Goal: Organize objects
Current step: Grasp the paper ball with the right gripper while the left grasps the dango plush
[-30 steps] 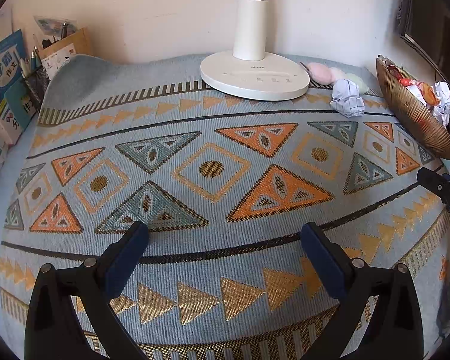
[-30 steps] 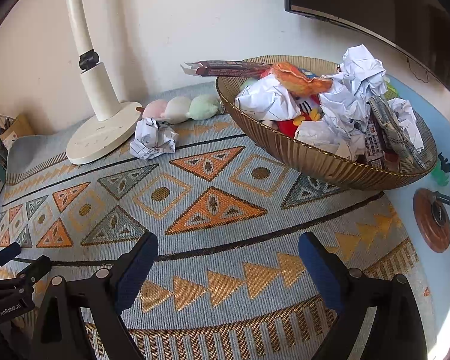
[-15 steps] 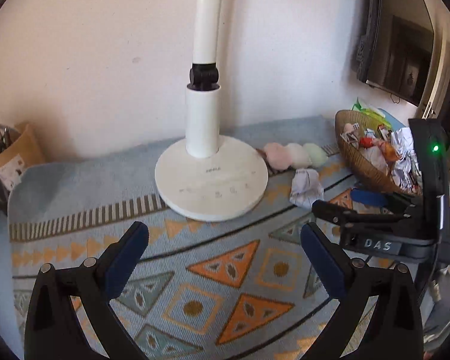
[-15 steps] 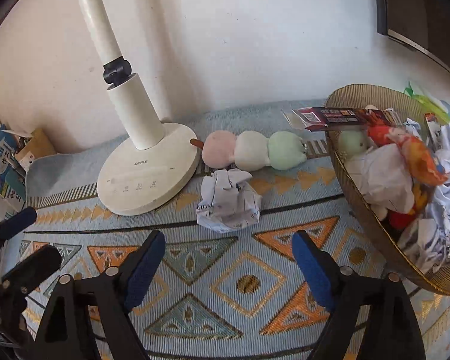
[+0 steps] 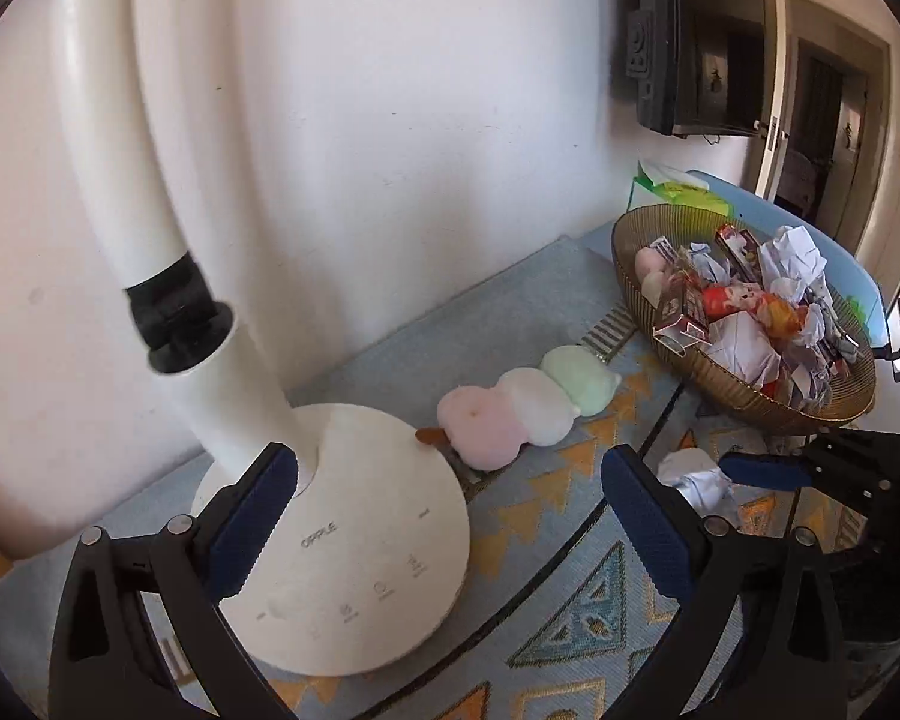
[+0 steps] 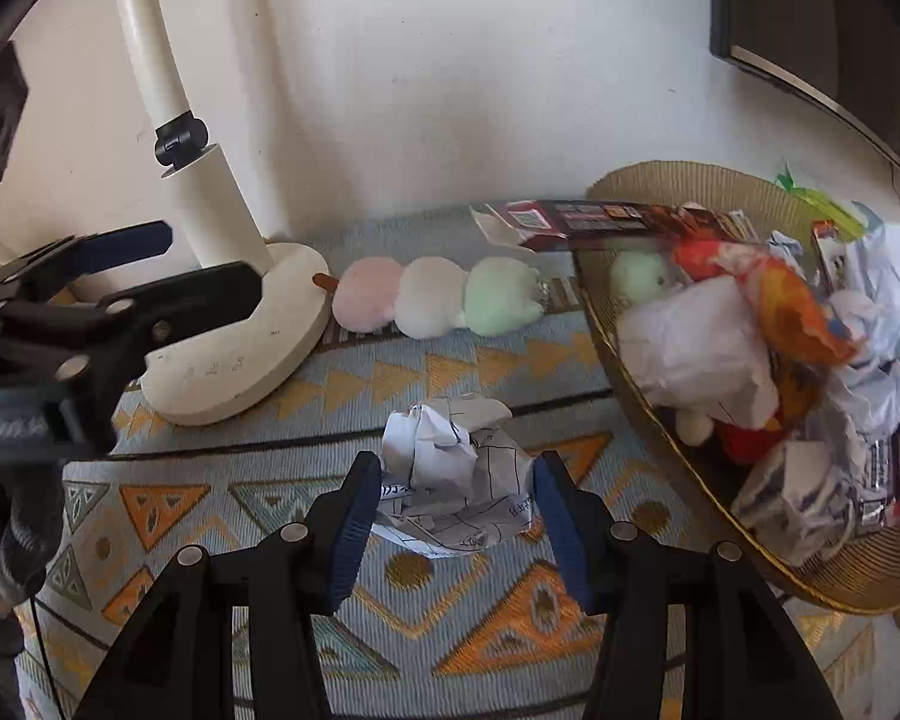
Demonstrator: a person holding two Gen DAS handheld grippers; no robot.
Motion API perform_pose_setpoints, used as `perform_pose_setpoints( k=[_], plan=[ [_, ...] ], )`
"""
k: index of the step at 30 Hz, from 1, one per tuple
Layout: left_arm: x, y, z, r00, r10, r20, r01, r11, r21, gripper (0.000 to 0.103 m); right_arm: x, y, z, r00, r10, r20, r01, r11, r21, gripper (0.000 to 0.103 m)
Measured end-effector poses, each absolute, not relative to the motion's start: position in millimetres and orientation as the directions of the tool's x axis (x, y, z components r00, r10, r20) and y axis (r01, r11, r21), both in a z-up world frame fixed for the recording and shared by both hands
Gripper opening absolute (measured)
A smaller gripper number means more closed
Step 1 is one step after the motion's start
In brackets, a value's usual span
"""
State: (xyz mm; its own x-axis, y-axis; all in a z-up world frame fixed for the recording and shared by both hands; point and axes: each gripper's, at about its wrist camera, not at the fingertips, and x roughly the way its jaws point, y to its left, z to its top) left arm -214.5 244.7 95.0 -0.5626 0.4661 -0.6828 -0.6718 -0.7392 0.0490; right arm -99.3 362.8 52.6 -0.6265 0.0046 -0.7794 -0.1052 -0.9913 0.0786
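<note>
You are bringing your right gripper down over the crumpled paper ball, which is lying on the patterned mat just in front of the white lamp base and beside the gold basket; its jaws have just been closing, and the blue pads are now flanking the ball, the left one touching its edge, though you cannot tell whether they are gripping it yet. Your left gripper is hovering with its jaws spread wide over the lamp base, holding nothing. Behind the ball, the plush dango skewer is lying between the lamp base and the basket.
</note>
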Motion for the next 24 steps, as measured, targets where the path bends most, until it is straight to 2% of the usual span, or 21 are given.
perform_pose_setpoints(
  k=[4,10,11,12,14,15,16,19,22,24],
  plan=[
    [-233.0,288.2,81.2,-0.496,0.479,-0.725,-0.739,-0.671,0.062,0.102,-65.6,376.4,54.2,-0.657,-0.01,-0.754,-0.09,-0.992,0.092,0.052],
    [-246.9,340.9,47.2,-0.452,0.39,-0.802,-0.809,-0.558,0.185,0.1,-58.4,384.5,44.8,-0.656,-0.082,-0.75,-0.053,-0.987,0.155,0.052],
    [-246.0,345.7,43.1,-0.441,0.38,-0.813,-0.821,-0.537,0.194,0.097,-57.9,384.3,45.3,-0.66,-0.089,-0.746,-0.046,-0.986,0.158,0.052],
    [-244.2,349.1,39.8,-0.429,0.373,-0.823,-0.831,-0.519,0.198,0.087,-56.8,383.6,46.1,-0.665,-0.092,-0.741,-0.038,-0.987,0.157,0.052],
    [-237.0,351.1,38.4,-0.445,0.375,-0.813,-0.834,-0.505,0.224,0.081,-55.9,382.2,46.4,-0.666,-0.106,-0.739,-0.021,-0.987,0.161,0.052],
    [-233.8,350.2,39.1,-0.431,0.388,-0.815,-0.843,-0.494,0.211,0.065,-56.1,382.0,46.2,-0.664,-0.109,-0.74,-0.018,-0.987,0.162,0.052],
    [-231.0,348.9,40.4,-0.434,0.388,-0.813,-0.841,-0.497,0.212,0.061,-56.1,382.3,46.2,-0.664,-0.112,-0.74,-0.017,-0.986,0.164,0.053],
    [-222.5,342.4,44.2,-0.423,0.402,-0.812,-0.841,-0.508,0.187,0.054,-55.7,384.2,46.9,-0.667,-0.125,-0.735,-0.015,-0.983,0.181,0.053],
    [-212.4,330.8,53.1,-0.408,0.412,-0.815,-0.817,-0.564,0.123,0.053,-54.0,393.2,51.3,-0.681,-0.126,-0.722,-0.025,-0.981,0.194,0.053],
    [-196.5,319.1,61.0,-0.43,0.384,-0.817,-0.78,-0.613,0.122,0.053,-52.7,395.5,54.5,-0.688,-0.144,-0.711,-0.018,-0.977,0.215,0.052]
  ],
)
